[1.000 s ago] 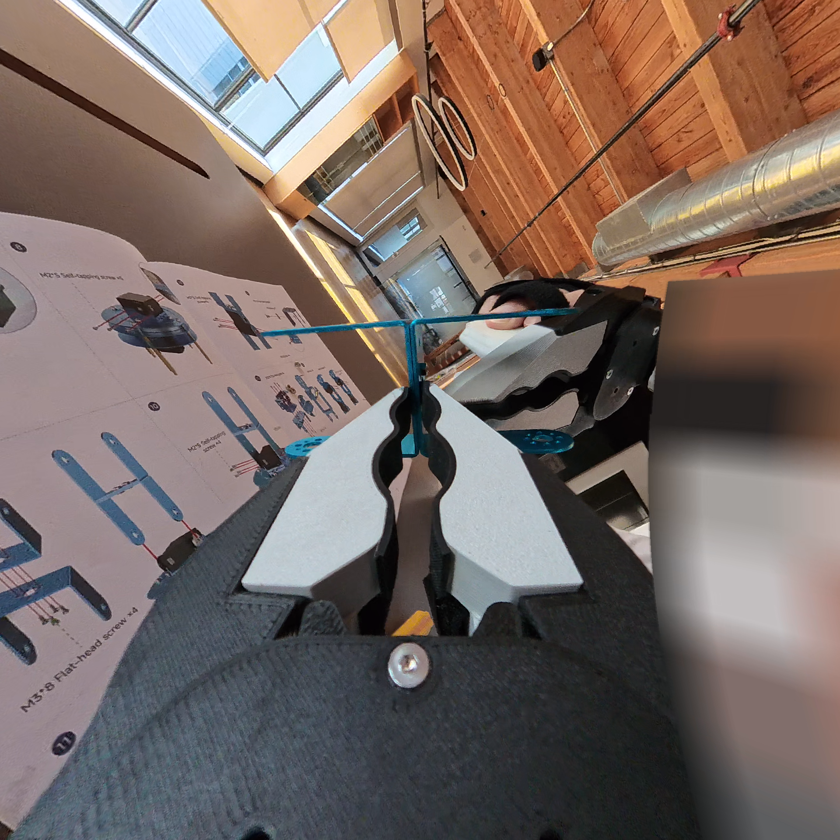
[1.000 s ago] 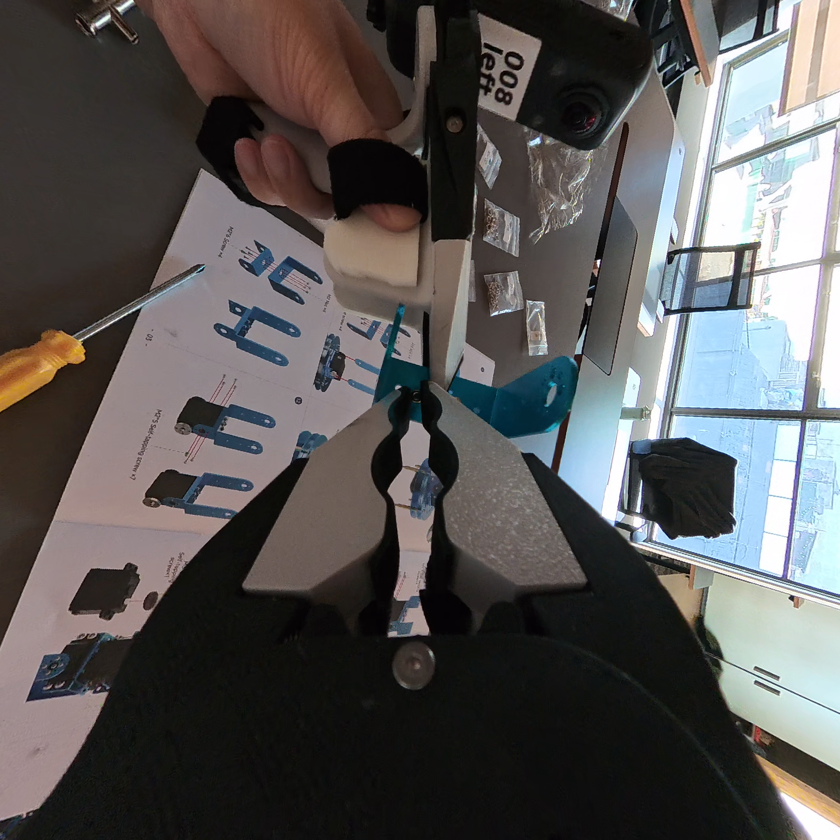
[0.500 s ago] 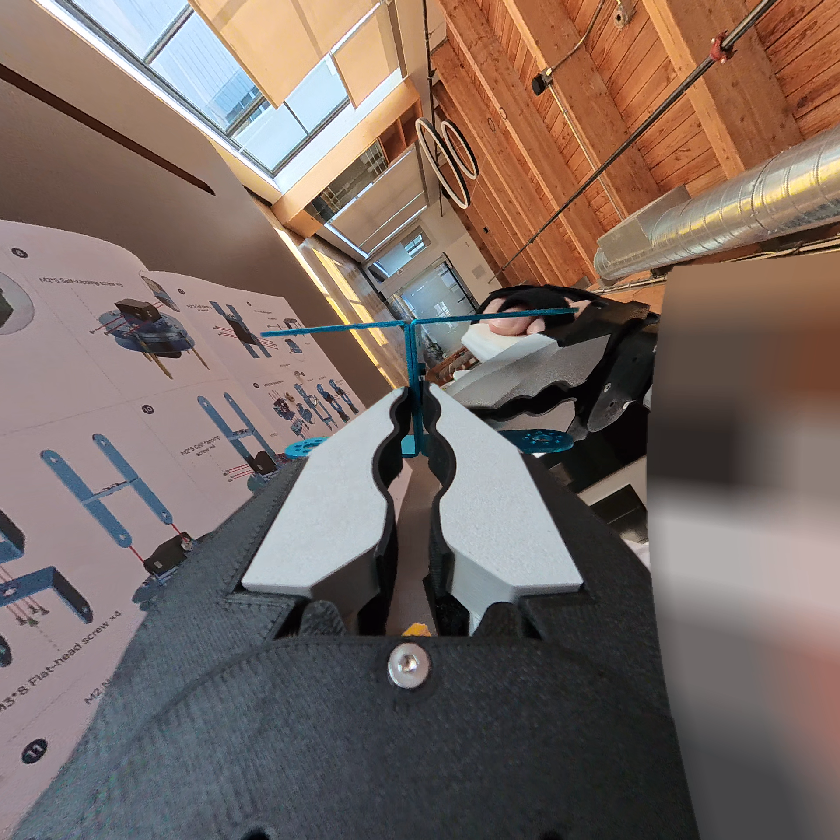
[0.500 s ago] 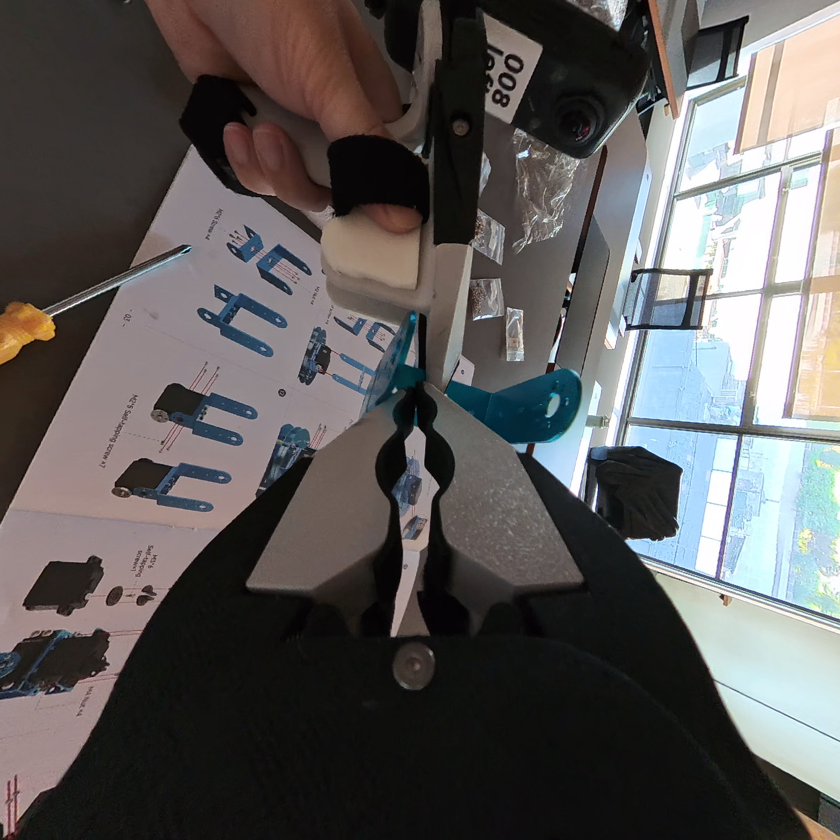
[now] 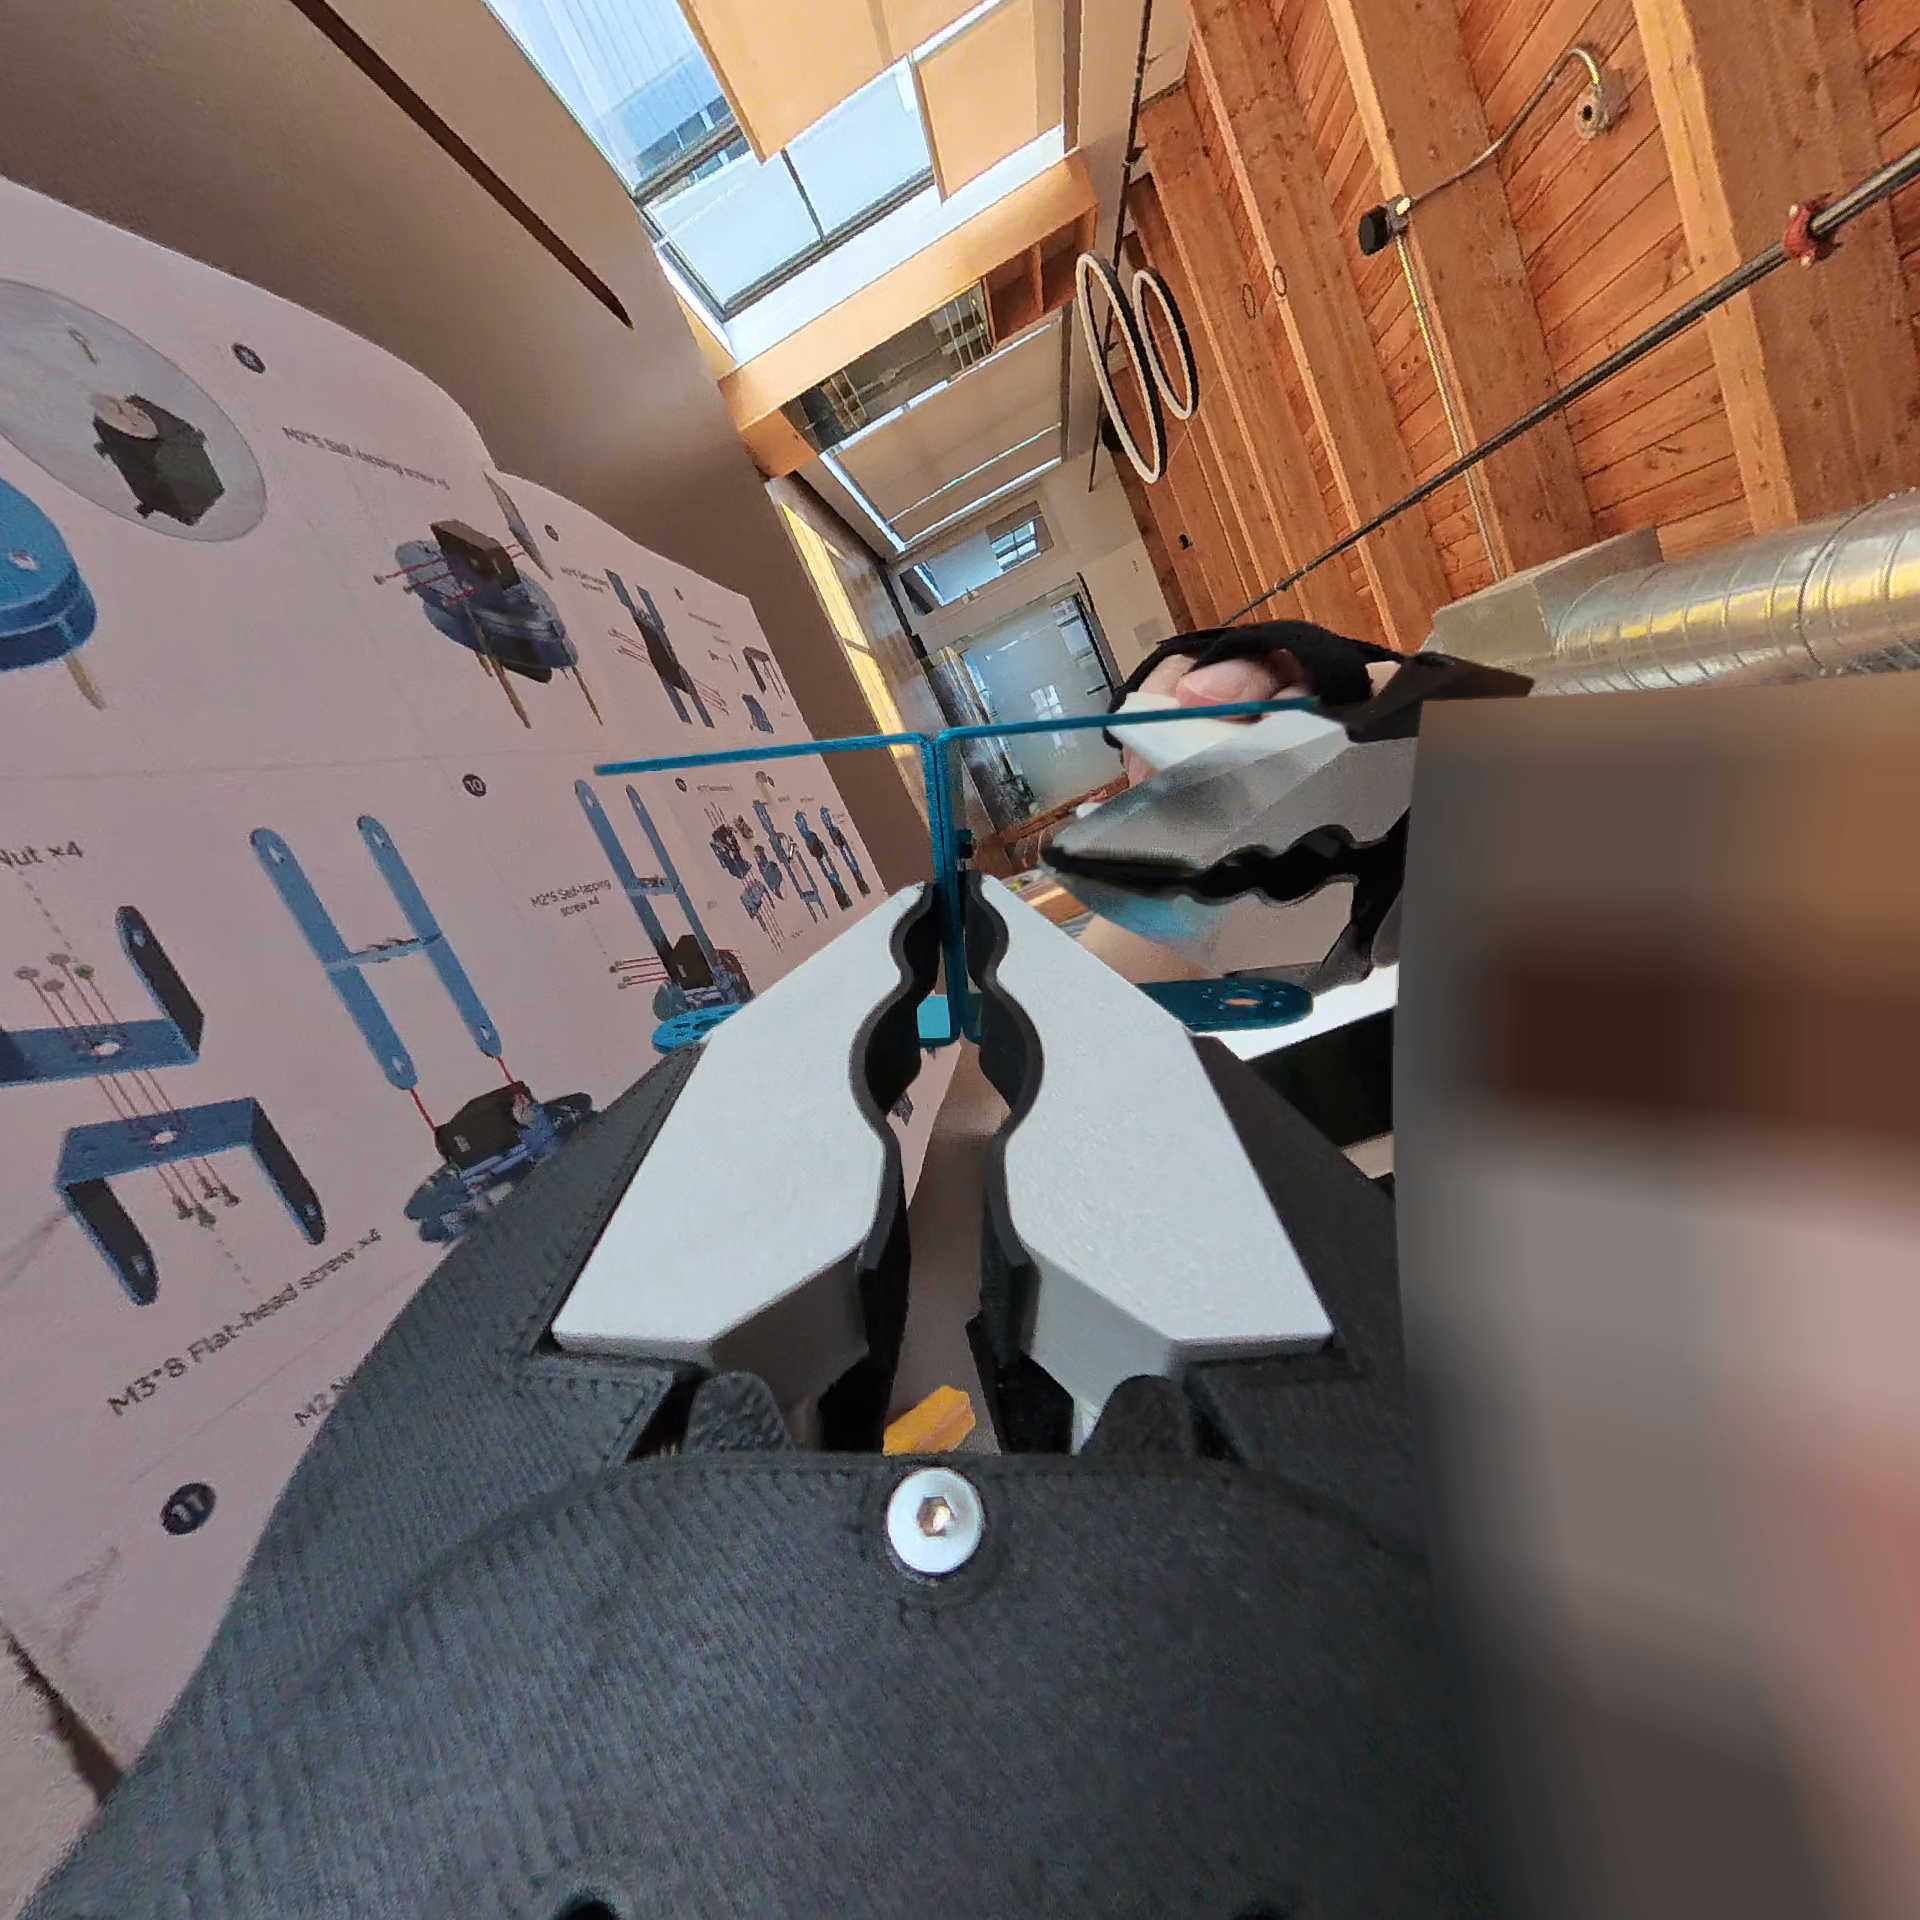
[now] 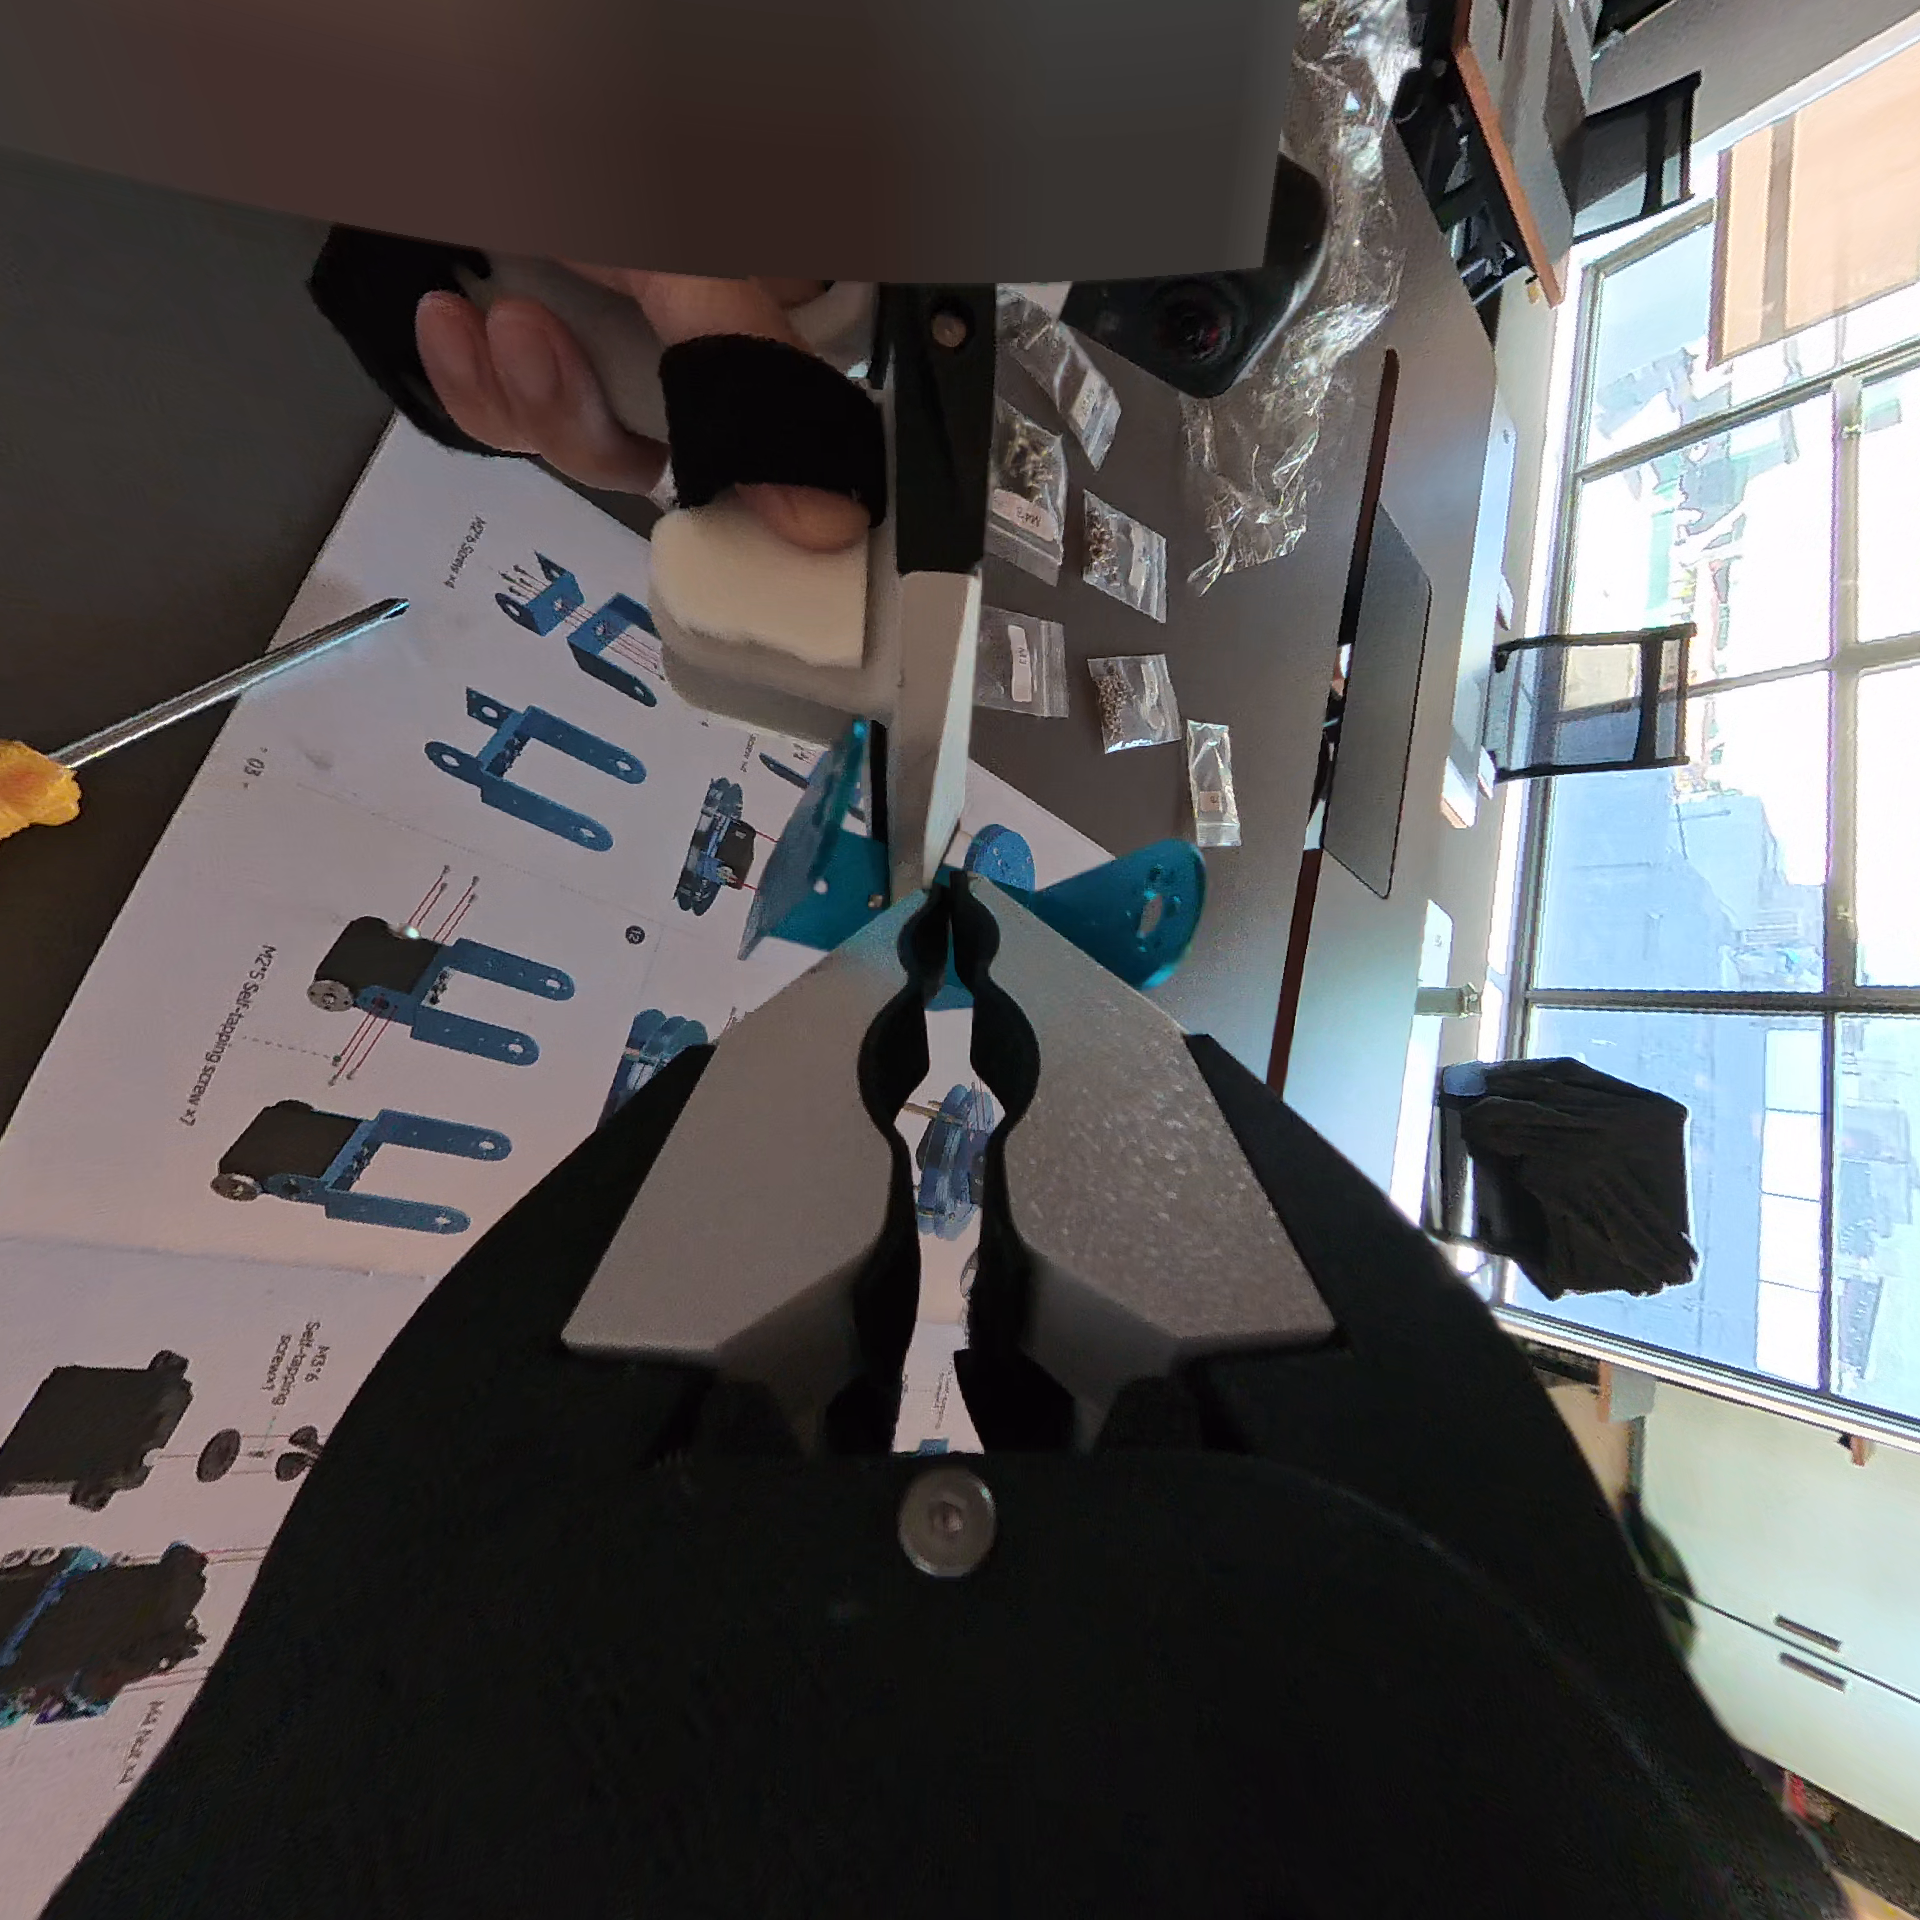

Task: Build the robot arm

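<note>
My left gripper (image 5: 948,904) is shut on the upright plate of a blue metal bracket (image 5: 748,755), held above a printed instruction sheet (image 5: 260,727). The bracket has flat wings sticking out to both sides. My right gripper (image 6: 951,891) is shut, with its tips right beside the bracket (image 6: 1132,914), between its right-hand wings. I cannot tell whether the tips pinch anything small. In the left wrist view the right gripper (image 5: 1049,857) points at the plate from the right. In the right wrist view a left finger (image 6: 940,707) comes down from above, with a hand (image 6: 540,384) behind it.
A screwdriver (image 6: 208,686) with a yellow handle lies at the sheet's (image 6: 312,935) left edge on the dark table (image 6: 156,468). Small bags of screws (image 6: 1122,561) and crumpled clear plastic (image 6: 1278,457) lie beyond the bracket. A flat dark slab (image 6: 1382,707) lies near the table's far edge. Both grippers' tips are close together, under 4 cm apart.
My right gripper has moved in closer to the bracket's upright plate. Both grippers and the bracket have shifted over the sheet. The left grip has not changed.
</note>
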